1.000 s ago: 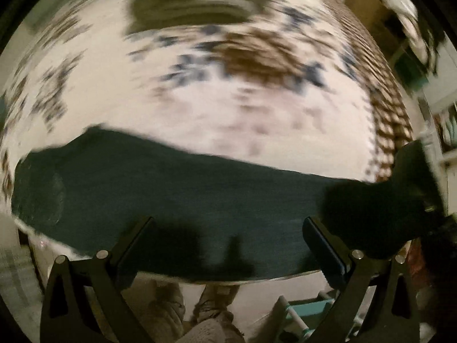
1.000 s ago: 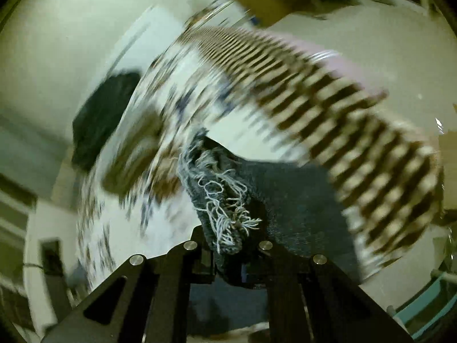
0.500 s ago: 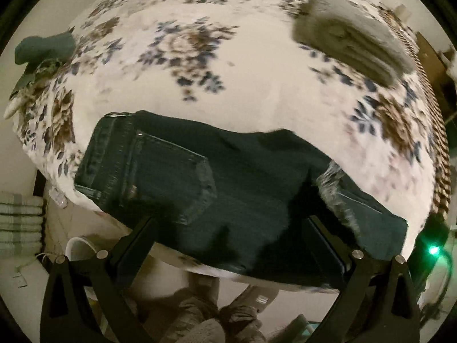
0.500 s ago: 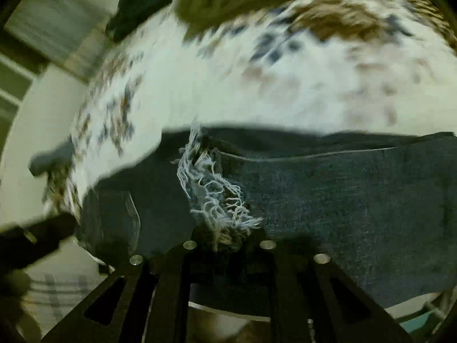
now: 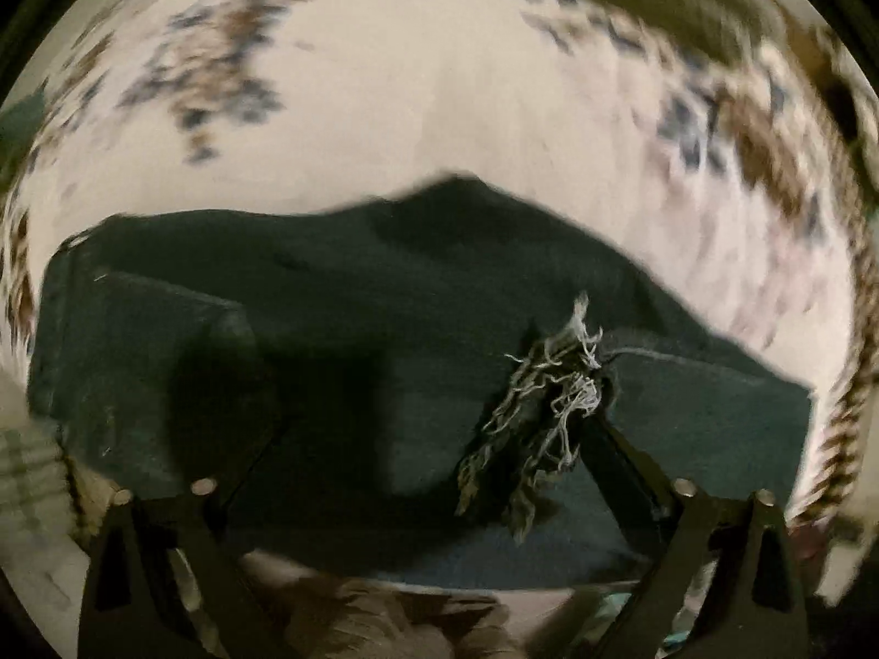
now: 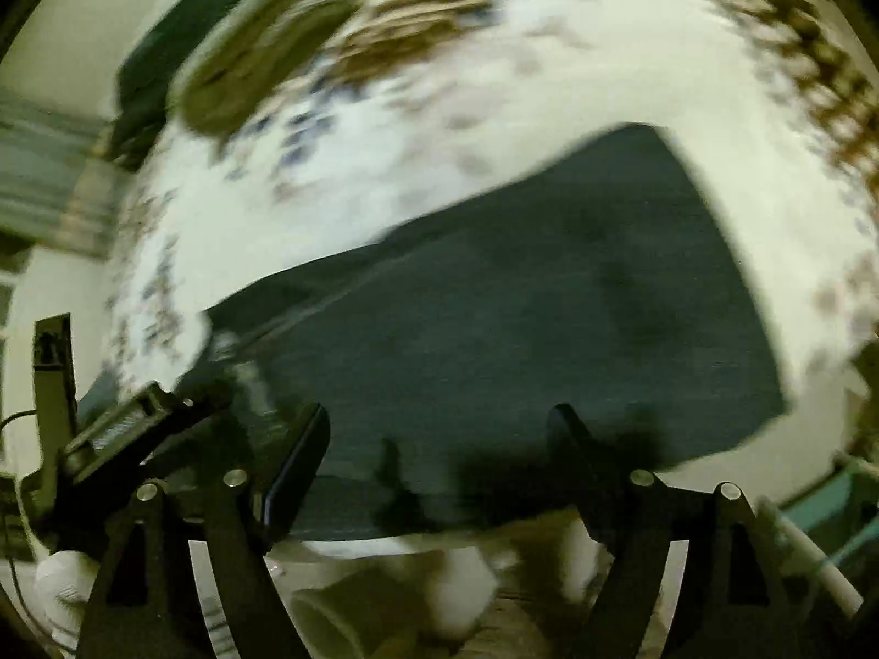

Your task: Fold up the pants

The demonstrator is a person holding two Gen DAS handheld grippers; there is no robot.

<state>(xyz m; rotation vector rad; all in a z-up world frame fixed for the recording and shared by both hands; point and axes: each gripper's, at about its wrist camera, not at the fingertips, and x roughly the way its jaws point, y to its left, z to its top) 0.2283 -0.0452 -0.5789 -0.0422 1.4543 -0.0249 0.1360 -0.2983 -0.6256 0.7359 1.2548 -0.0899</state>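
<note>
Dark jeans (image 5: 384,302) lie folded on the floral bedsheet (image 5: 384,82), back pocket (image 5: 165,340) at the left. The frayed hem (image 5: 549,401) rests on top of them. My left gripper (image 5: 439,406) points straight down over the jeans, its jaws closing. The hem lies between them beside the right finger (image 5: 621,456), and no pad presses on it. In the right wrist view my right gripper (image 6: 439,412) hangs over the folded jeans (image 6: 549,285), jaws opening with nothing between them. The left gripper (image 6: 126,428) shows at that view's left edge.
A folded olive garment (image 6: 263,55) and a dark one (image 6: 165,55) lie further back on the bed. A brown striped cover (image 6: 796,27) runs along the right side. The bed's near edge is just below the grippers, with a person's legs (image 5: 384,620) there.
The right gripper carried the frayed hem over onto the jeans, let go and spread its jaws. The left gripper came down closer, and the hem now lies between its fingers.
</note>
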